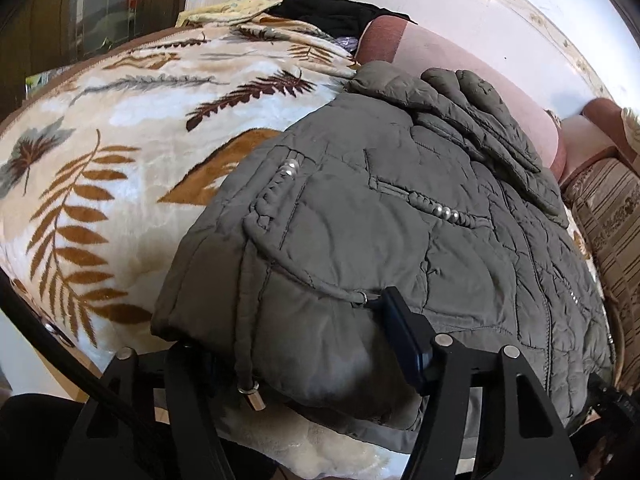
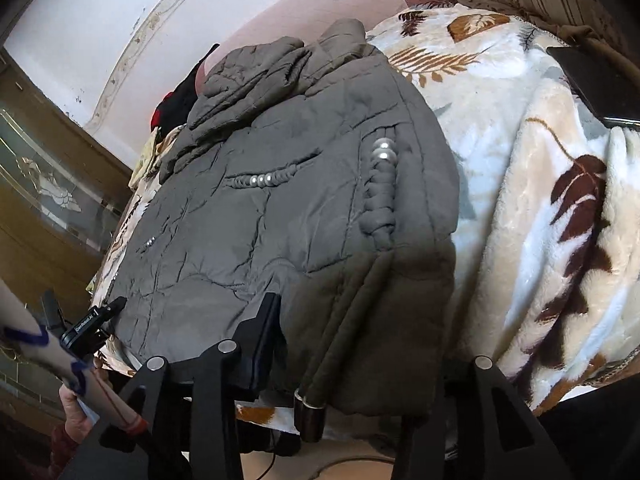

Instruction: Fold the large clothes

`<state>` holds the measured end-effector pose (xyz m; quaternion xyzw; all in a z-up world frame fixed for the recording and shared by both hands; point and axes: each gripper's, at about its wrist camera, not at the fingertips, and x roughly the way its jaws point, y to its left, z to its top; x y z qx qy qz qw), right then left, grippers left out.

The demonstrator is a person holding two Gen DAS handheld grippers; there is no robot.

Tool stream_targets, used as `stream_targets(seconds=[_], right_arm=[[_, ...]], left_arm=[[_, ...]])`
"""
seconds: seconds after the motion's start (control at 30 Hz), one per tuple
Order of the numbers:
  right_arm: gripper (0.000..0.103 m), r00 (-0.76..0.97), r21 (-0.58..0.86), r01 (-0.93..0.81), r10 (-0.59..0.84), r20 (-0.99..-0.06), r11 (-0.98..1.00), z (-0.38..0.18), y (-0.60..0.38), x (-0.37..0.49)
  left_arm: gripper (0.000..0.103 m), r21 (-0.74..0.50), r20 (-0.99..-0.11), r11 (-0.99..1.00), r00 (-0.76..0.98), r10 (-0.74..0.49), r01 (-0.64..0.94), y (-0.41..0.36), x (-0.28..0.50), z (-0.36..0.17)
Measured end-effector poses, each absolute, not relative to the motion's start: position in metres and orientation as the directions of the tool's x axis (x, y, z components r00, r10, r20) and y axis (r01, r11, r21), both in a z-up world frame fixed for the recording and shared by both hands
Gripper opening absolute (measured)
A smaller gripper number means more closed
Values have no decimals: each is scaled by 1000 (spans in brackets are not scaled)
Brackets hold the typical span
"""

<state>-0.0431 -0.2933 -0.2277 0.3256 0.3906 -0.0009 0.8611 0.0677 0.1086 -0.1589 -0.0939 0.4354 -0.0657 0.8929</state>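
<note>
1. On the bed, over a leaf-patterned fleece blanket (image 1: 120, 128), lies the grey quilted jacket (image 1: 380, 216), already folded into a thick bundle with its hood at 12 o'clock.
2. The left hand-held gripper (image 1: 304, 364) stands part open around the near hem; one finger lies on the jacket, the other is hidden, so whether it pinches I cannot tell.
3. The right hand-held gripper (image 2: 360, 344) also straddles the hem, part open; its grip cannot be told either.
4. Risk, as I judge it: the puffy, slippery layers could slide out of a one-sided pinch, and the metal-tipped drawcords (image 2: 310, 404) could snag.
5. Open blanket lies at 9 o'clock in the left view; a pink headboard (image 1: 500, 92) closes 1 o'clock.
</note>
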Motion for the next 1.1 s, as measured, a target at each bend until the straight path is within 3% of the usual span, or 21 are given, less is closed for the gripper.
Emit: stream_targets(seconds=[0.13, 0.37, 0.43, 0.5, 0.63, 0.77, 1.1], right_arm=[[30, 715, 548, 240, 236, -658, 801, -222, -295, -49], [30, 698, 520, 273, 205, -686, 809, -223, -290, -43], [31, 696, 524, 281, 206, -688, 804, -224, -291, -42], [38, 685, 549, 293, 229, -692, 783, -228, -294, -41], [40, 681, 582, 307, 253, -687, 753, -231, -299, -38], [29, 692, 522, 270, 214, -690, 809, -218, -287, -39], [27, 671, 449, 314, 139, -728, 837, -215, -279, -37]], left_arm=[[54, -187, -757, 981, 629, -174, 46, 105, 65, -156], [55, -91, -759, 994, 642, -105, 56, 94, 63, -160], [60, -86, -768, 995, 633, -97, 48, 94, 66, -163], [64, -103, -777, 994, 621, -106, 41, 94, 70, -164], [65, -97, -782, 995, 616, -96, 31, 94, 72, -164], [60, -65, -778, 997, 623, -77, 42, 89, 70, -161], [57, -4, -772, 998, 634, -48, 70, 84, 65, -159]])
